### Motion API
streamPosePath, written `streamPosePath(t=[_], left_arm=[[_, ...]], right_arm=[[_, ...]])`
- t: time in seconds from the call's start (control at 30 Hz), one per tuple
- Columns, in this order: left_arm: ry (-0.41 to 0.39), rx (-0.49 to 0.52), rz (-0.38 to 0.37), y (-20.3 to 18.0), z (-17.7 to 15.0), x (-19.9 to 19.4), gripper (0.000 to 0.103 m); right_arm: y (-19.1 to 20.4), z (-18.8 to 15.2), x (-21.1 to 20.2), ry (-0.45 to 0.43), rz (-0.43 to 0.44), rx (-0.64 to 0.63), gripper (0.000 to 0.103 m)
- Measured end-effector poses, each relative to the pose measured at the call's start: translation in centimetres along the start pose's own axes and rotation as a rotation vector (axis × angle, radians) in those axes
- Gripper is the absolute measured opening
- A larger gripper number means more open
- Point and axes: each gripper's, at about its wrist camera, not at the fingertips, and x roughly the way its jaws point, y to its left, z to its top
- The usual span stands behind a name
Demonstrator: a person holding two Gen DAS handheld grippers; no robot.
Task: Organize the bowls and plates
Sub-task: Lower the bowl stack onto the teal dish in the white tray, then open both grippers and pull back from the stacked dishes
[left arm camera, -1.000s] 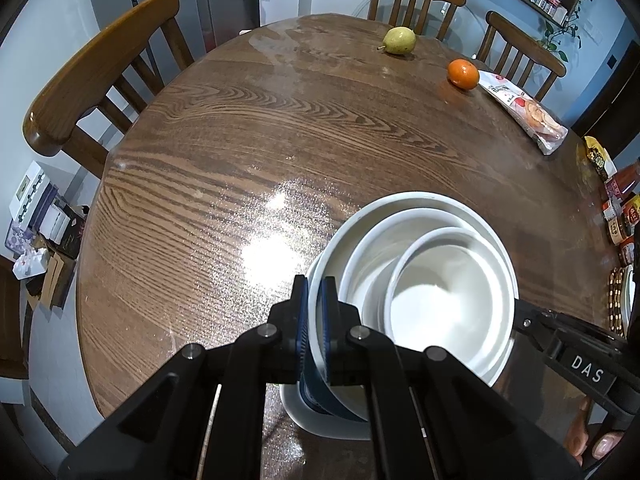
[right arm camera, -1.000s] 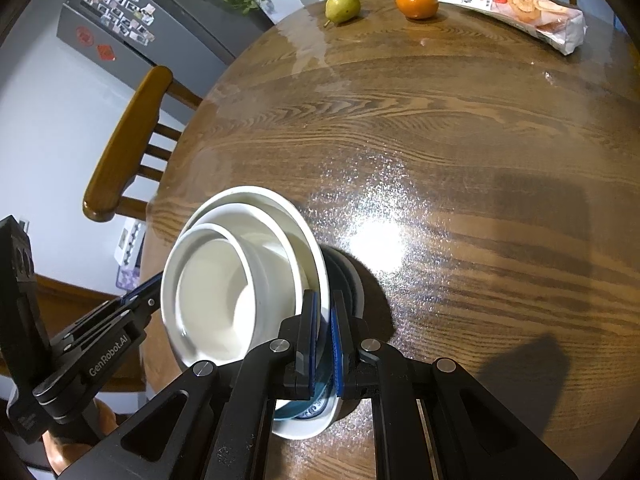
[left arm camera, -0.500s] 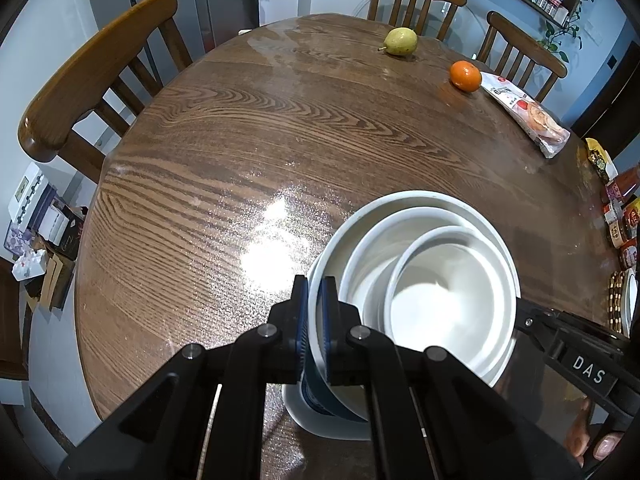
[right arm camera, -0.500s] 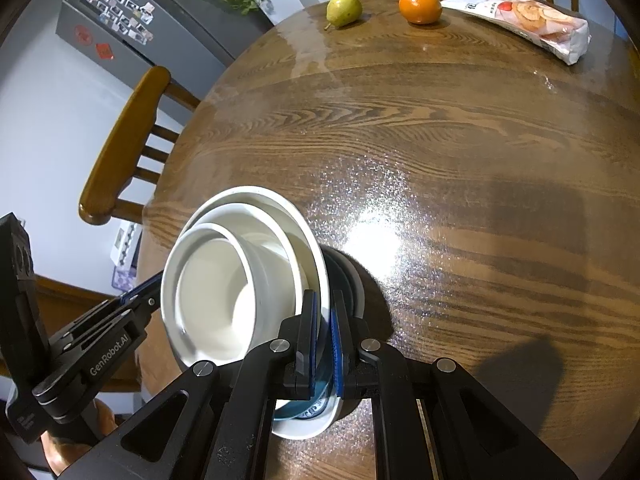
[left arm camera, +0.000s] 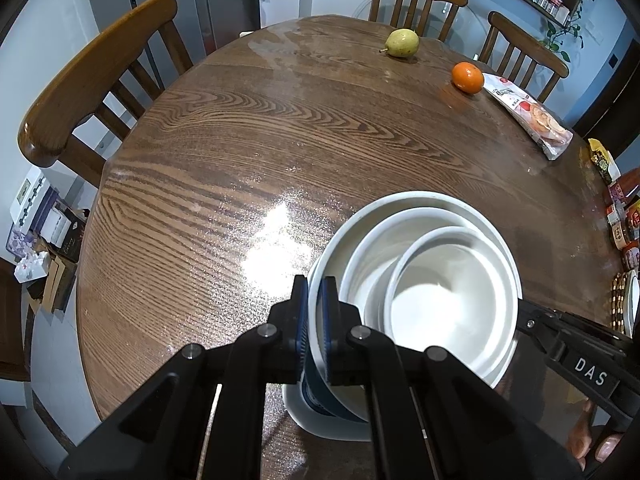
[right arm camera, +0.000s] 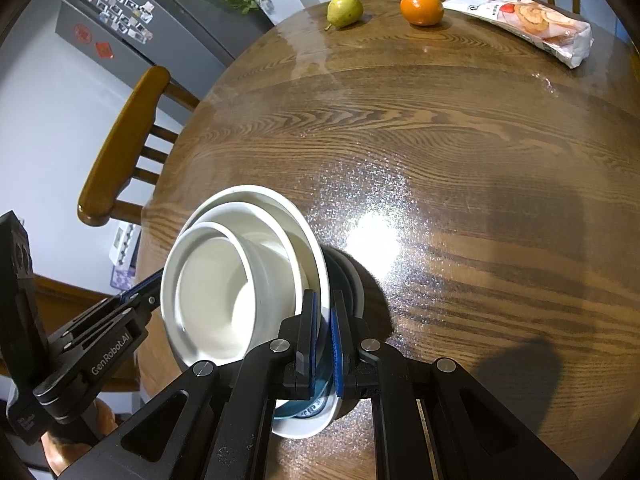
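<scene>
Left gripper [left arm camera: 314, 320] pinches near-left rim of nested white bowls [left arm camera: 436, 300]; right gripper [right arm camera: 324, 332] pinches opposite rim. Stack sits over blue dish [right arm camera: 304, 406] and white plate [right arm camera: 304, 428] at near edge of wooden table [left arm camera: 280, 140]. Load spans between grippers, neither nearer.

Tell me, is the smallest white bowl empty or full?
Empty: the smallest white bowl shows only its bare white inside, nested in the larger bowls.

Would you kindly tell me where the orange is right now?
In both wrist views the orange sits at the table's far edge, between the pear and the snack packet.
</scene>
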Motion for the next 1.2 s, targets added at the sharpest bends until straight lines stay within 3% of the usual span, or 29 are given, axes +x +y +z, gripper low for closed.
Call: streamPosePath(t=[1.2], left_arm=[[-0.017,0.007,0.034,-0.31,-0.63,-0.15,0.003]], right_arm=[[0.04,-0.4,-0.32,-0.001,-0.019,-0.007,0.01]])
